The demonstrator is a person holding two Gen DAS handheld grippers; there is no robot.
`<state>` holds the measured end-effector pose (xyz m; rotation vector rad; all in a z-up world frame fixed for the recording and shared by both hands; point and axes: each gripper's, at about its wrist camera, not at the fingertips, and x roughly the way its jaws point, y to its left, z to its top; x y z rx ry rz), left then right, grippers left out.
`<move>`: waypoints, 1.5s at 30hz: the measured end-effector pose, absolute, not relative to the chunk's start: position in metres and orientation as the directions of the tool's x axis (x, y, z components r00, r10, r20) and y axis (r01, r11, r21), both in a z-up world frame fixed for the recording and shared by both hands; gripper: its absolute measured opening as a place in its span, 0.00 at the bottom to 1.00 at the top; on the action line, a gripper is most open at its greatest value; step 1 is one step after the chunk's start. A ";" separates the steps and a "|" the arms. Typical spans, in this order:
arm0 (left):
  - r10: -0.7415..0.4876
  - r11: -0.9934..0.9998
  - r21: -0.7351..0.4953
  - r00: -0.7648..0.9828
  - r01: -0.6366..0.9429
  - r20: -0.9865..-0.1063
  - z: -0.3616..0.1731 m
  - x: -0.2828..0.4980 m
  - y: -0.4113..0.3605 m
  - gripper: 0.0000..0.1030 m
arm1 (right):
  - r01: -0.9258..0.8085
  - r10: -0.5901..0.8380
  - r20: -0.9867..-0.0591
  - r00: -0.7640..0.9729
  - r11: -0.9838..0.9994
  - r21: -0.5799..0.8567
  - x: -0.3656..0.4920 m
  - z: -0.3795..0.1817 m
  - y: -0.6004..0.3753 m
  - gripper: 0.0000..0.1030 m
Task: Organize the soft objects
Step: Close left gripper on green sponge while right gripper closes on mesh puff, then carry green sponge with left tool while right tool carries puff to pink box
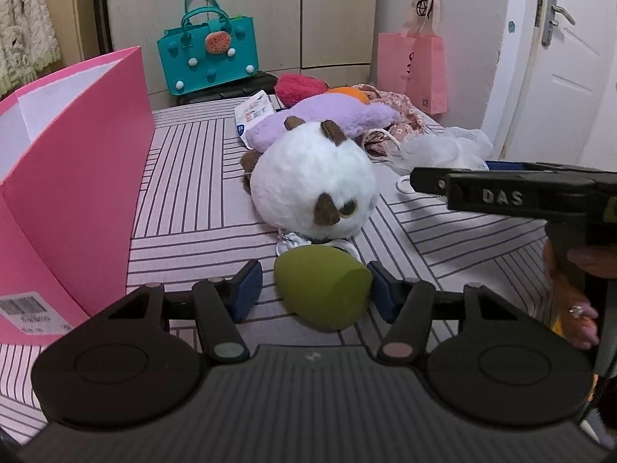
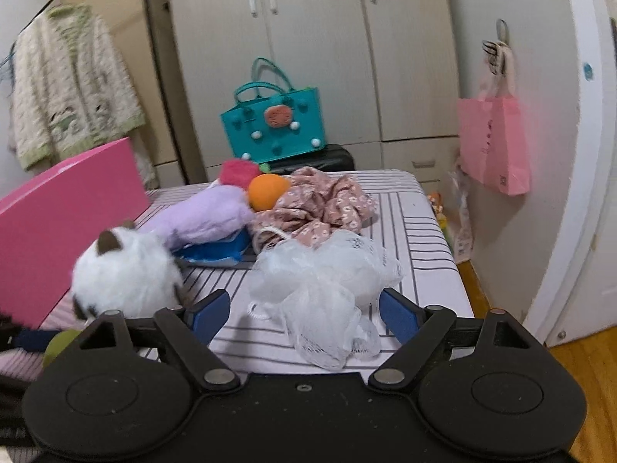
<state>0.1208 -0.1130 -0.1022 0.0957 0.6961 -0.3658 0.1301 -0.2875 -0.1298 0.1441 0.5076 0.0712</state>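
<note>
We hold the left gripper (image 1: 314, 283) low over the near part of the striped bed (image 1: 193, 177), its blue pads (image 1: 246, 283) set either side of a green sponge (image 1: 322, 289). The right pad touches the sponge's flat cut end; a sliver of sheet shows between the left pad and its rounded side, so the jaws stand partly closed around it without a full grip yet. Just behind the sponge lies a white plush (image 1: 314, 177) with brown ears, its head almost touching the sponge and blocking the way straight ahead. Behind that rests a purple plush (image 1: 327, 117), with a red plush (image 1: 300, 87), an orange ball (image 2: 266, 191) and a floral cloth (image 2: 324, 202) bunched toward the far edge. A pink box (image 1: 77, 177) stands open along the bed's left edge, close beside our left gripper.

Our right gripper (image 2: 304, 312) hangs over the bed's right side with jaws wide apart and nothing gripped; a white mesh puff (image 2: 324, 293) lies between and just ahead of its pads. In the left view this gripper crosses in from the right, in front of the puff, with the person's hand (image 1: 578, 320) behind it. A teal bag (image 1: 210, 56) sits past the bed's far edge, and a pink bag (image 2: 493, 142) hangs on the wall to the right.
</note>
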 end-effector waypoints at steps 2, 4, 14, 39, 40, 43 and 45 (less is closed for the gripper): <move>-0.301 0.932 -0.040 0.707 0.360 -0.640 -0.102 0.119 -0.114 0.53 | -0.030 0.099 -0.484 0.870 0.988 0.148 0.132 -0.131 -0.286 0.76; -0.297 0.933 -0.035 0.711 0.358 -0.637 -0.103 0.118 -0.115 0.50 | -0.024 0.081 -0.479 0.874 0.992 0.123 0.132 -0.131 -0.284 0.56; -0.268 0.945 -0.024 0.726 0.327 -0.633 -0.104 0.115 -0.118 0.44 | -0.048 0.081 -0.463 0.883 0.995 0.082 0.117 -0.130 -0.276 0.26; -0.350 0.900 -0.049 0.651 0.433 -0.674 -0.085 0.107 -0.106 0.42 | -0.218 0.258 -0.544 0.799 0.966 0.137 0.060 -0.101 -0.258 0.23; -0.358 0.895 -0.050 0.646 0.443 -0.674 -0.083 0.105 -0.104 0.42 | -0.227 0.269 -0.547 0.792 0.963 0.144 0.058 -0.097 -0.256 0.23; -0.372 0.884 -0.049 0.635 0.465 -0.677 -0.073 0.099 -0.096 0.42 | -0.256 0.304 -0.557 0.773 0.953 0.164 0.051 -0.087 -0.251 0.23; -0.380 0.880 -0.058 0.625 0.471 -0.682 -0.067 0.097 -0.090 0.42 | -0.274 0.320 -0.559 0.765 0.947 0.167 0.046 -0.080 -0.246 0.23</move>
